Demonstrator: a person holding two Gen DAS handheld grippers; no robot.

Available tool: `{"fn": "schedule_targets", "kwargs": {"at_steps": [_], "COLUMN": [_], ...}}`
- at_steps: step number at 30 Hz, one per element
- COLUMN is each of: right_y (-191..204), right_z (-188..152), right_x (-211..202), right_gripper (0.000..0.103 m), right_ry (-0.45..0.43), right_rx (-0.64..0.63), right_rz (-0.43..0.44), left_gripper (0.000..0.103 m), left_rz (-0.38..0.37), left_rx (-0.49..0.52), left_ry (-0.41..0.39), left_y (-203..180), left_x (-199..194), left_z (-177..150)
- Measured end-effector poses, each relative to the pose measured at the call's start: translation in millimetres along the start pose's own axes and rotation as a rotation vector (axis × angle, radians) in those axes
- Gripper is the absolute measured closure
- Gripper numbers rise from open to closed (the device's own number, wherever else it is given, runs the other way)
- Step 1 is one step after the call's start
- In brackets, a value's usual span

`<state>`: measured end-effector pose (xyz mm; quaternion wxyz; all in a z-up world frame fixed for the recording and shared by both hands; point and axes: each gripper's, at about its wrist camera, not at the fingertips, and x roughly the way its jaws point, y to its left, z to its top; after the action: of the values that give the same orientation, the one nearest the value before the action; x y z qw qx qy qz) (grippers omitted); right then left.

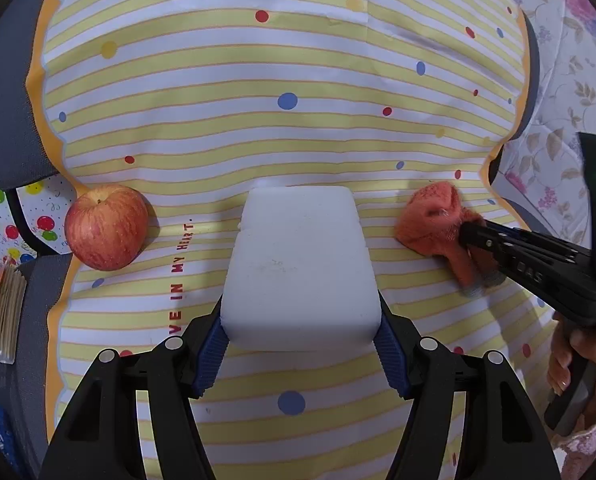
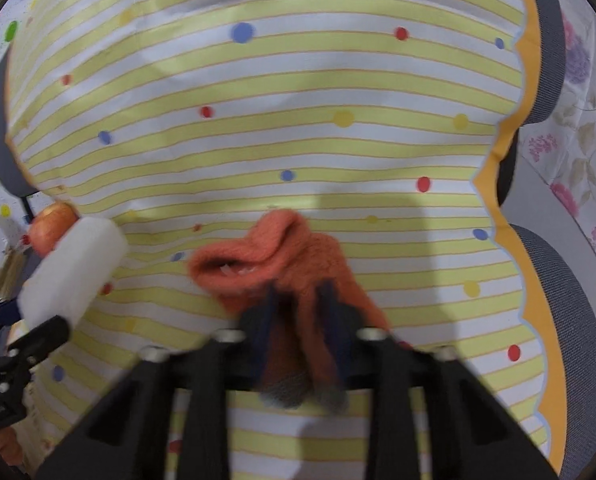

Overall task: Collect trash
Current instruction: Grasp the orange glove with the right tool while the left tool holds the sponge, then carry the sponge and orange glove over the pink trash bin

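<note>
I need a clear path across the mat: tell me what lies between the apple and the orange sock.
In the left wrist view, the white foam block, clamped by the left gripper, sits between the apple and the orange sock.

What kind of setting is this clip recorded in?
Probably a home tabletop: a striped, dotted tablecloth carries an apple, a white foam block and an orange sock, with floral fabric alongside.

A home: the worktop wears a striped, dotted party tablecloth [image 1: 298,128], floral cloth [image 1: 570,80] beside, an apple [image 1: 105,227] out.
</note>
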<state>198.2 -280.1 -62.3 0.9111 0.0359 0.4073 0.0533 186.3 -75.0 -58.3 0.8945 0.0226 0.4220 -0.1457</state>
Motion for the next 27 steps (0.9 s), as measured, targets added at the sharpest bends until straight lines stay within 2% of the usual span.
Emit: {"fn": "schedule_targets", "kwargs": {"at_steps": [3, 8, 12, 19, 27], "right_y": [8, 4, 11, 29, 40], "right_z": [-1, 5, -5, -62, -123], "right_x": [-23, -95, -131, -167, -198], "right_gripper": [0.092, 0.092, 0.092, 0.092, 0.092], "right_ry": [-0.011, -0.130, -0.170, -0.147, -0.162], "right_rx": [-0.018, 0.067, 0.064, 0.086, 0.117], "right_rz": [0.006, 0.060, 0.032, 0.041, 0.024], "left_gripper": [0.038, 0.038, 0.038, 0.038, 0.037], "left_rz": [-0.010, -0.047, -0.063, -0.026, -0.001], "left_rx": [0.000, -0.004, 0.013, 0.091, 0.143], "left_ry": [-0.015, -0.078, -0.128, -0.133, -0.117], "left_y": [1, 0, -5, -28, -46], "left_x": [-13, -50, -80, -116, -144], "left_z": [-1, 4, 0, -34, -95]}}
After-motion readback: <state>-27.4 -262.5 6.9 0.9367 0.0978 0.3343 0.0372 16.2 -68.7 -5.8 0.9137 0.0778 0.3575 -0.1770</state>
